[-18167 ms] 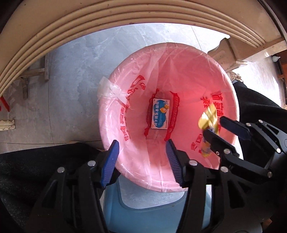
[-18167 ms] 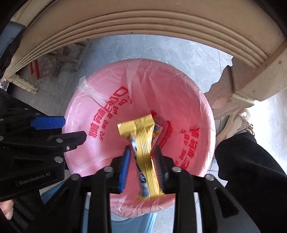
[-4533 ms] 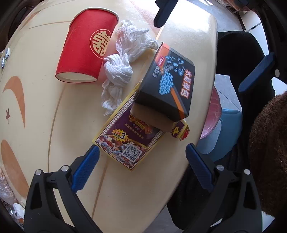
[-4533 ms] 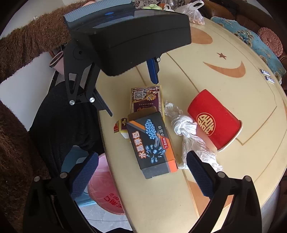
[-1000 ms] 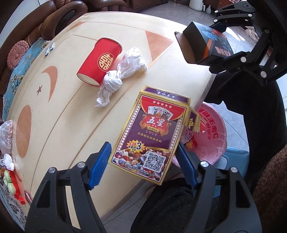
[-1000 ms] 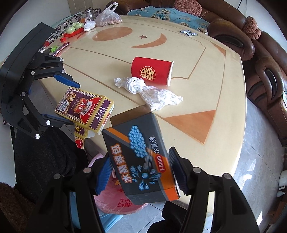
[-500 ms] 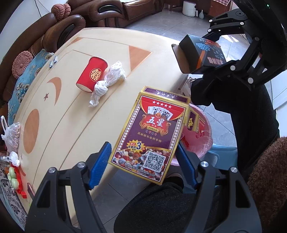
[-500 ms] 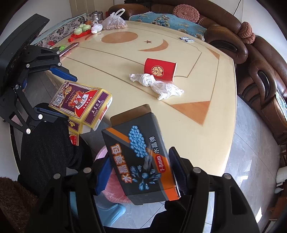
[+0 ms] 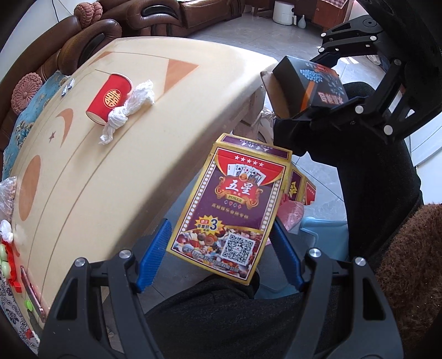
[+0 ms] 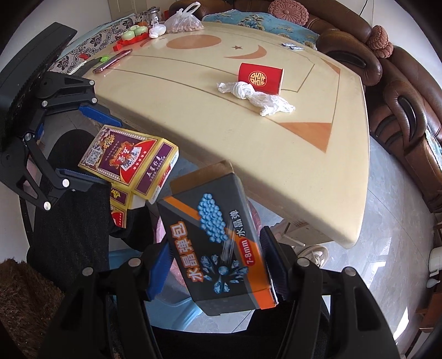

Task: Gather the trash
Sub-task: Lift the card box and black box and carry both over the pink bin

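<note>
My left gripper (image 9: 221, 254) is shut on a purple and yellow playing-card box (image 9: 232, 210), held off the table's near edge; the box also shows in the right wrist view (image 10: 129, 163). My right gripper (image 10: 215, 268) is shut on a dark grey and orange box (image 10: 218, 243) with blue beads printed on it, seen also in the left wrist view (image 9: 306, 88). The pink-lined trash bin (image 9: 292, 212) lies below, mostly hidden by both boxes. A red paper cup (image 10: 261, 77) lies on its side on the table, touching a crumpled white plastic wrap (image 10: 257, 98).
The cream table (image 10: 221, 132) carries a bag of nuts (image 10: 183, 23), a red tray of green items (image 10: 132, 34) and a pen (image 10: 112, 65) at its far end. Brown sofas (image 10: 400, 91) ring the table. A blue stool (image 9: 320, 234) stands under the bin. Black-clothed legs sit close below.
Both grippers have drawn back and away from the table, each carrying its box. The table now looks smaller and farther off. The cup and wrap have not moved.
</note>
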Available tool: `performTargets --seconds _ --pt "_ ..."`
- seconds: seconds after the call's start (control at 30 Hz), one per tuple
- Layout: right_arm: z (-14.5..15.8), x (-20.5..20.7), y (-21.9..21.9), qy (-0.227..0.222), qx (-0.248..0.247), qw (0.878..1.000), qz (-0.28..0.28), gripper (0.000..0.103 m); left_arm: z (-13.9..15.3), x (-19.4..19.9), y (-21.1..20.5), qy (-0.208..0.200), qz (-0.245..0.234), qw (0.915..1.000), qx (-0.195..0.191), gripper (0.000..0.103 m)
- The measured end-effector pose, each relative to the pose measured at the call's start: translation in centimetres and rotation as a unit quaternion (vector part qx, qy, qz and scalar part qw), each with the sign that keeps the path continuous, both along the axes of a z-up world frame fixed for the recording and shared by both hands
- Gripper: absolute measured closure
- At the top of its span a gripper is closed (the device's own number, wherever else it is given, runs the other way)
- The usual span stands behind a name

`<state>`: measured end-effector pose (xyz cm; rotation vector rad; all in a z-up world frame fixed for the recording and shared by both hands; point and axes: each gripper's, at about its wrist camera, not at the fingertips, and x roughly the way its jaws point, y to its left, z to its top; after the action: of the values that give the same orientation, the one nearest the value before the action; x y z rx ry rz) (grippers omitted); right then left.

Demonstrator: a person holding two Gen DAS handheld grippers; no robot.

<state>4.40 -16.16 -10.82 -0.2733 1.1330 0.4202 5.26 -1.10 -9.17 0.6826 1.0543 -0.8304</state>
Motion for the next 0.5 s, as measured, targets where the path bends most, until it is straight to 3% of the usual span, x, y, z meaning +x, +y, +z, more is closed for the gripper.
performTargets --seconds 0.27,0.5 --pt "-3.4 -0.2 0.1 0.028 0.007 1.0 -0.002 0.043 -4.5 -0.8 -1.0 0.036 -0.011 0.9993 0.008 0.032" --pt "-8.2 1.0 -0.7 0.059 0.014 0.998 -0.019 0.043 -8.5 0.6 -2.4 0.078 -0.006 0.9969 0.001 0.032"
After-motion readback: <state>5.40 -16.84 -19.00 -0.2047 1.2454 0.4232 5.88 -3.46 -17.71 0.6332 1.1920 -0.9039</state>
